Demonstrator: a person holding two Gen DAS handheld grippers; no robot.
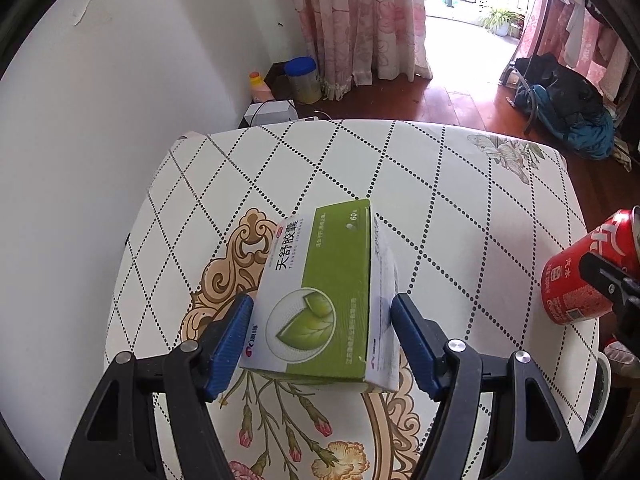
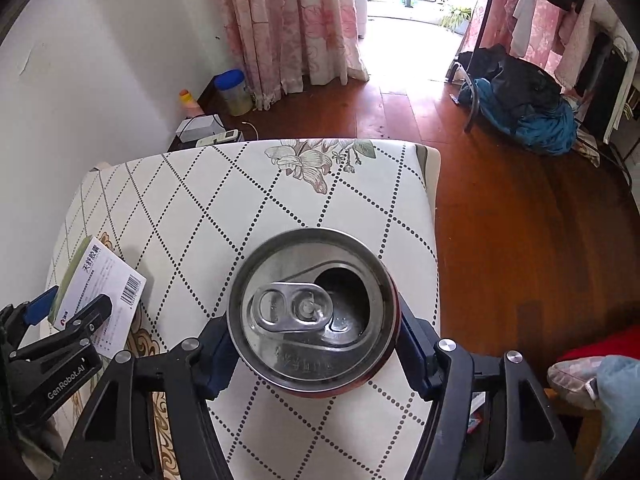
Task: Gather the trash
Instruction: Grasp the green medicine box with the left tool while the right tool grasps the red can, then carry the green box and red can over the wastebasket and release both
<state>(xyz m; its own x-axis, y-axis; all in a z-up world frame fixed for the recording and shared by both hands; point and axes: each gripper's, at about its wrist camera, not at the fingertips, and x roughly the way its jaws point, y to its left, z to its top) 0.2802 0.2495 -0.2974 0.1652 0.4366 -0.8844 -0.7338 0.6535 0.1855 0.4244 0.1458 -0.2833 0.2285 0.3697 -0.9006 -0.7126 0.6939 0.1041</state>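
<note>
Green-and-white medicine box [image 1: 320, 300] clamped in left hand-held gripper [image 1: 322, 322], red soda can [image 2: 314, 312] clamped in right hand-held gripper [image 2: 316, 340], both over the tabletop [image 2: 320, 200]; pickup apparently done, disposal outstanding, no bin visible.

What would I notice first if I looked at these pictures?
Probably the opened red soda can, seen from above, gripped by the right gripper over the table's right side. Next, the green and white medicine box between the left gripper's blue pads, lifted at a tilt above the flowered tablecloth.
</note>
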